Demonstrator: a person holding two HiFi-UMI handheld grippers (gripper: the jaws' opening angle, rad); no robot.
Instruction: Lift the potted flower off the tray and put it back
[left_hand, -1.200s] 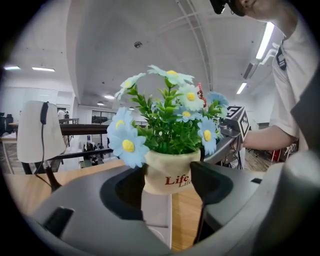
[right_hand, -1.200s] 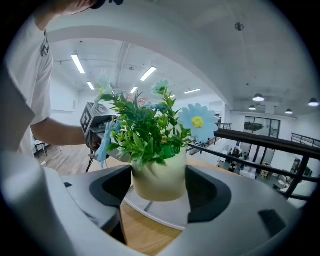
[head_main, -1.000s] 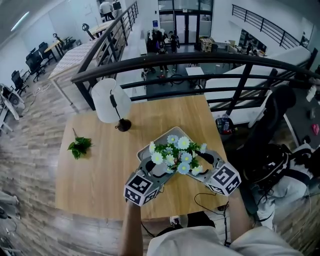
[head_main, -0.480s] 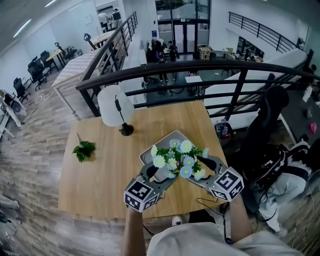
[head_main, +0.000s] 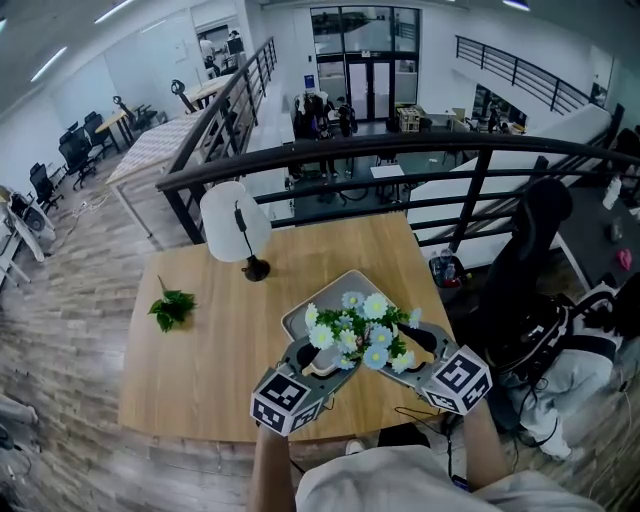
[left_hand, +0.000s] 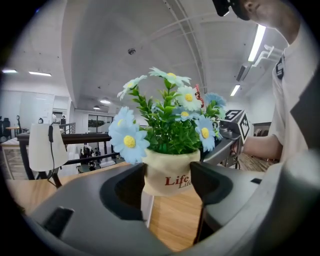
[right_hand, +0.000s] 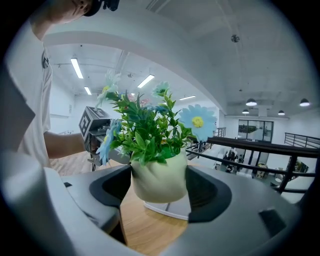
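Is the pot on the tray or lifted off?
Lifted off: the pot hangs clear above the tray, clamped by left gripper and right gripper.

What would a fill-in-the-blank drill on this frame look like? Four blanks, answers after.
1. The left tool and right tool are both shut on the ____.
2. The pot hangs ____ the tray, clear of it.
3. The red word printed on the pot reads ____.
4. The white lamp stands on the ____.
Answers: pot; above; Life; table.
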